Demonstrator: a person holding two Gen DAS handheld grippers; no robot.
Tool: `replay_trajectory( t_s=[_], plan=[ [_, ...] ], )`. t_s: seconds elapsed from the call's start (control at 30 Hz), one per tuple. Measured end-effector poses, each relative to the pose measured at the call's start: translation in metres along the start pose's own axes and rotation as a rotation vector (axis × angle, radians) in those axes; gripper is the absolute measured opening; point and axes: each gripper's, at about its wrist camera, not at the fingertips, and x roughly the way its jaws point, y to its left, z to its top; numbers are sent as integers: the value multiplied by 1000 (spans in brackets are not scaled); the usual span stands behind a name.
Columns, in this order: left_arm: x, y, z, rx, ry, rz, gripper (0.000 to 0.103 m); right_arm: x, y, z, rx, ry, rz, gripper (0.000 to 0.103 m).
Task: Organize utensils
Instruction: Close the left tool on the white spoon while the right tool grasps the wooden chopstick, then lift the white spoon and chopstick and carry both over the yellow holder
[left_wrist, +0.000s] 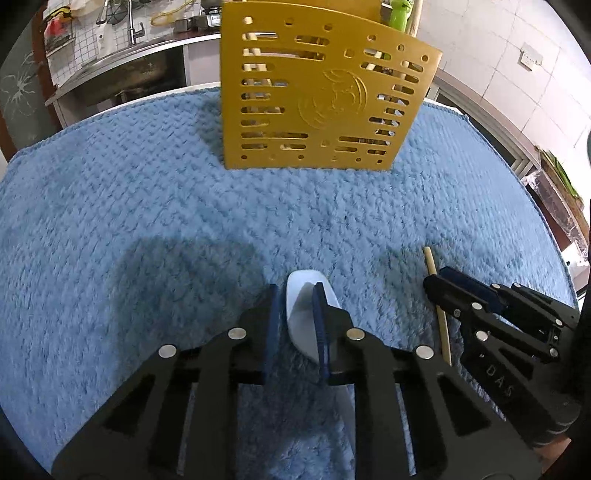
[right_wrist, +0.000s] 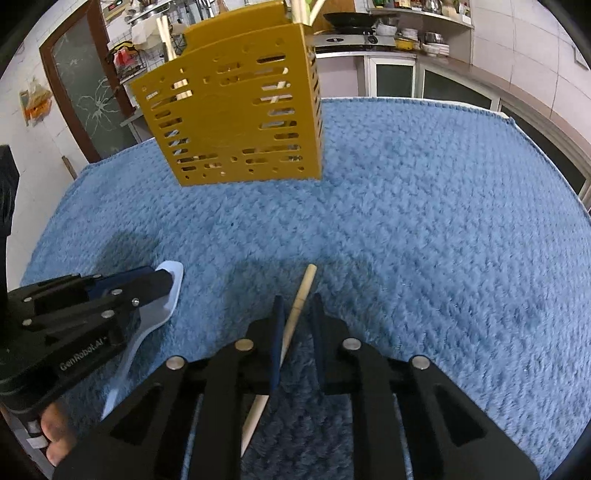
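A yellow perforated utensil holder (left_wrist: 317, 107) stands upright on the blue towel (left_wrist: 147, 206) at the far side; it also shows in the right wrist view (right_wrist: 236, 114), with wooden sticks poking out of its top. My left gripper (left_wrist: 295, 314) straddles a white spoon (left_wrist: 306, 295) lying on the towel; its jaws stand partly open around the spoon's bowl. My right gripper (right_wrist: 297, 325) straddles a wooden chopstick (right_wrist: 295, 314) lying on the towel; a gap shows on both sides. The right gripper (left_wrist: 443, 288) and chopstick (left_wrist: 437, 302) also show in the left wrist view.
The blue towel (right_wrist: 424, 221) covers the table. A sink and kitchen counter (left_wrist: 129, 62) lie behind it on the left, a stove and shelves (right_wrist: 369, 33) on the right. The left gripper (right_wrist: 162, 280) sits close beside the right one.
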Motion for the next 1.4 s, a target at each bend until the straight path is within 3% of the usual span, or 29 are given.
replay_trajectory(
  t_s=[0.33,0.63,0.93,1.0,1.17,1.4],
  plan=[
    [-7,-1,0,33,-26,-15,4,-1,-4,-2,13,-19,27,15],
    [-31,10,-2,54,-64,15,1,0,-6,0,18,-16,37,15],
    [-32,24,2,43,-56,73,1,9,12,20,-12,91,-75,15],
    [-29,25,1,42,-54,75,1,10,15,24,-23,104,-92,11],
    [-35,28,1,36,-71,76,1,4,1,25,31,97,-35,6],
    [-53,34,3,11,-111,61,1,-27,-13,26,61,2,33,6]
  ],
)
